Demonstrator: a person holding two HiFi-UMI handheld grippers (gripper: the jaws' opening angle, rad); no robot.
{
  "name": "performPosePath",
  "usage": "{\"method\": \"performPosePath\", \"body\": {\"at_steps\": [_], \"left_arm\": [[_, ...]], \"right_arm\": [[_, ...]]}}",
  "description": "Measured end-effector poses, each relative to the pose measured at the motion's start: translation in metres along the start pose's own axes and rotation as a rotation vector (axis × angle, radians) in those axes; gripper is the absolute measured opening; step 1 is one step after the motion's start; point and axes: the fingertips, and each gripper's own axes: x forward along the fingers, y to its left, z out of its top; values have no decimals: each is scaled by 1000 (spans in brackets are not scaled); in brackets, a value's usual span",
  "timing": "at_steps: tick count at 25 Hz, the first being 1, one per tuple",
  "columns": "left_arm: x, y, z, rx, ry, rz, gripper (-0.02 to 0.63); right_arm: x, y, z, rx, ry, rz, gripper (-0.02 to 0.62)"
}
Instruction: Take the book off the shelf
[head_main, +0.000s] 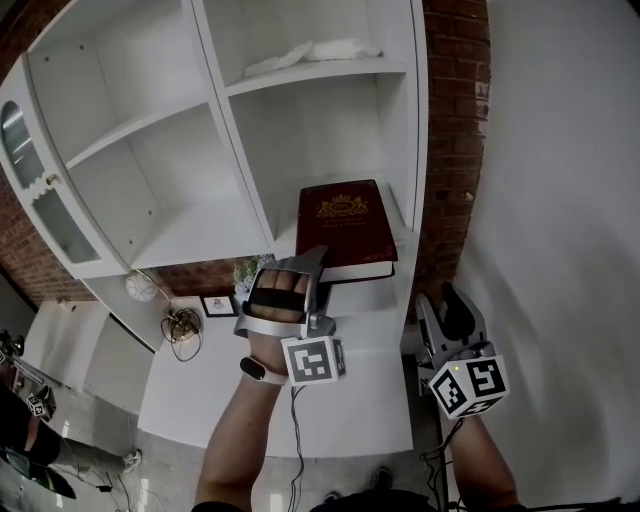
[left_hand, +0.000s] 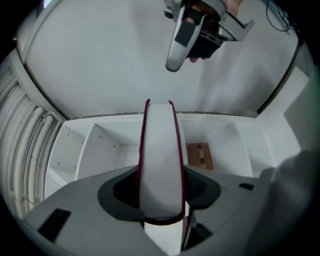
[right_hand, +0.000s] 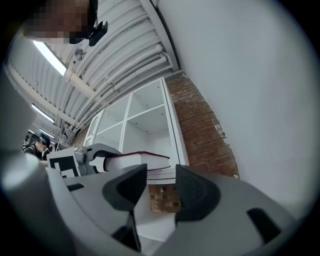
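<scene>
A dark red hardback book (head_main: 345, 225) lies flat in the lower right compartment of the white shelf unit (head_main: 240, 160), its near end jutting past the shelf edge. My left gripper (head_main: 312, 262) is shut on the book's near left corner. In the left gripper view the pale page edge of the book (left_hand: 160, 165) fills the gap between both pads. My right gripper (head_main: 440, 305) hangs lower right of the book, open and empty. In the right gripper view the book (right_hand: 135, 161) and the left gripper (right_hand: 87, 157) show beyond the open right gripper (right_hand: 161, 192).
A brick wall (head_main: 455, 120) and a white wall (head_main: 560, 200) stand right of the shelf. A white cloth (head_main: 310, 52) lies on the upper shelf. Below are a white counter (head_main: 340, 400) with a small picture frame (head_main: 218, 305) and a coiled cable (head_main: 182, 325). A glass-door cabinet (head_main: 30, 190) stands left.
</scene>
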Motion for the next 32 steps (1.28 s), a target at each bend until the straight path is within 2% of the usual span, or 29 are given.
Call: {"method": "performPosePath", "body": {"at_steps": [8, 12, 14, 18, 24, 28, 32], "left_arm": [[-49, -3, -9, -27, 39, -11, 218], [-80, 0, -6, -25, 41, 19, 218], [-97, 2, -9, -25, 64, 37, 218], [-127, 3, -22, -29, 117, 66, 218], [-169, -18, -53, -30, 213, 70, 218], [-188, -35, -81, -40, 262, 43, 218], [-203, -54, -111, -85, 287, 2, 218]], "right_arm": [[25, 19, -10, 39, 10, 78, 169], [36, 27, -13, 17, 2, 86, 152], [40, 36, -14, -20, -14, 90, 134], [46, 56, -20, -2, -40, 139, 109], [52, 94, -43, 31, -3, 220, 101], [55, 120, -55, 27, 22, 255, 98], [59, 150, -61, 17, 36, 283, 97]]}}
